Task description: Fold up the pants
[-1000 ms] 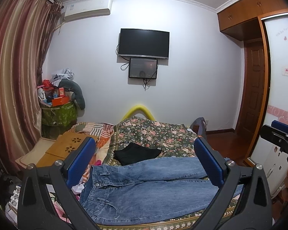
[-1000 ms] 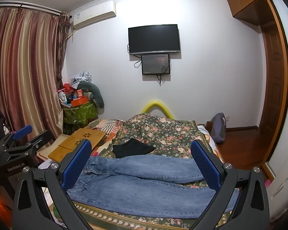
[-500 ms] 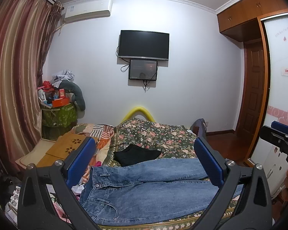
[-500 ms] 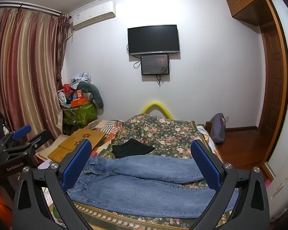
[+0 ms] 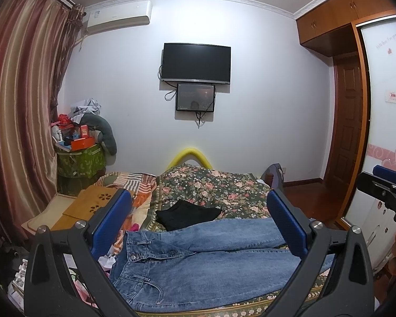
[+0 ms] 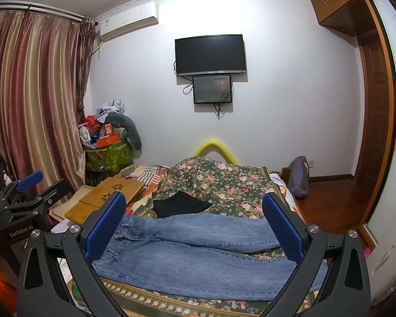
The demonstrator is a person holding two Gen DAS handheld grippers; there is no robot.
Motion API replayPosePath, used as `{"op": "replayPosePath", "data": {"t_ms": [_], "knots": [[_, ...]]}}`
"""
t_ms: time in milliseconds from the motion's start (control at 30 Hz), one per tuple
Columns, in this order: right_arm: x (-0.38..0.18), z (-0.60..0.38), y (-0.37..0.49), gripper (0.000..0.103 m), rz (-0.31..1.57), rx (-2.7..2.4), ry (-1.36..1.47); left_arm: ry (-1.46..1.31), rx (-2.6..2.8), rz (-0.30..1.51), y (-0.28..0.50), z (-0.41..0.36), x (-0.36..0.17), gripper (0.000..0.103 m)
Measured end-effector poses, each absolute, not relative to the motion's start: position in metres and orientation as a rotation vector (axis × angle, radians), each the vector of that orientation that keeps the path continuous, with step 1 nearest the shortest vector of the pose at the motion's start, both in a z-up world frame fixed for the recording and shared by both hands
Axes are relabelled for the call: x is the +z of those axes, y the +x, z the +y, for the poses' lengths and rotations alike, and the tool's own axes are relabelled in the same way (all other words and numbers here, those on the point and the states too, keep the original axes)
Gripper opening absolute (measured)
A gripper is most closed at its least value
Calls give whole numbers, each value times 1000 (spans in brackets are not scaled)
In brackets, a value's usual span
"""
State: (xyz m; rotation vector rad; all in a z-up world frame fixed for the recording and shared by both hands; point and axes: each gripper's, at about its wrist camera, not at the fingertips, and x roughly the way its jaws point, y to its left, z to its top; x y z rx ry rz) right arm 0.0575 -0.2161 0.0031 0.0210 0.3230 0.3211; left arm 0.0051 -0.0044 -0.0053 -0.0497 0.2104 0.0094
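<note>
The left gripper [image 5: 198, 219] has its blue-padded fingers [image 5: 286, 222] spread wide apart, holding nothing; the right gripper [image 6: 194, 218] likewise, fingers [image 6: 282, 227] wide and bare. Between both pairs, in the lower middle of each frame, the blue jeans [image 5: 211, 259] lie flat across the bed [image 5: 224, 185], waistband toward the left. Just beyond them rests a black garment [image 5: 187, 214] on the floral cover.
</note>
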Motion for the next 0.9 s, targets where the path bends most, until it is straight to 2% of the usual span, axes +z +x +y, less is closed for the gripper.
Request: {"op": "replayPosePath", "data": {"t_ms": [600,900], "knots": [[-5,-212,68,103,355,332,19,-55,20,239,18,3,-12,103],[-36,-204,110,103,449,339,-2,-35,21,337,75,16,-43,103]]}}
